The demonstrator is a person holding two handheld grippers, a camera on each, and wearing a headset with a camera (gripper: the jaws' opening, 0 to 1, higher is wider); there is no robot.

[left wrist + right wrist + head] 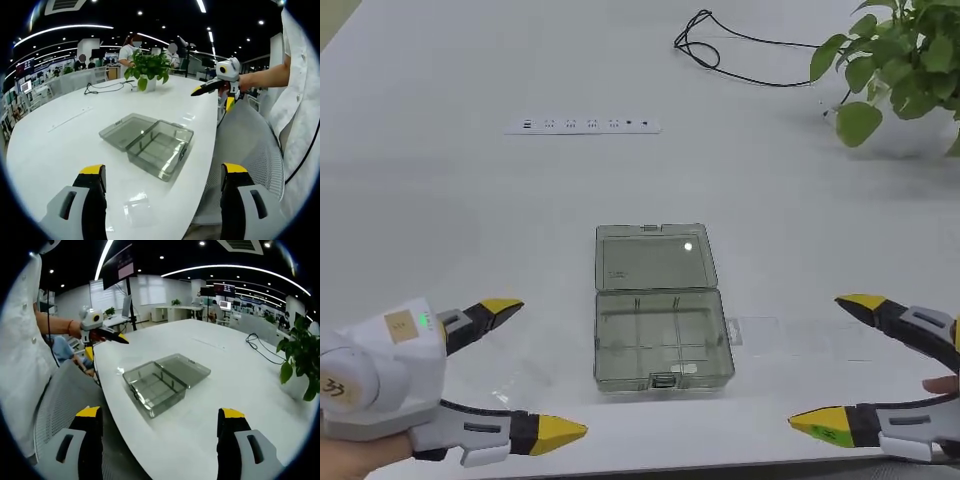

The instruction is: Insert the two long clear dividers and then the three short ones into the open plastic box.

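Power strip [582, 125] and plant [895, 62] sit beyond the box [655, 262].

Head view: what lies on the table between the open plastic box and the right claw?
Faint clear divider pieces lie flat on the table between the box and the right claw, as the head view shows.

The left gripper [545, 368] bears a dark mark on its round cap [358, 372], seemingly "33". The far screens [223, 289] are too small to read.
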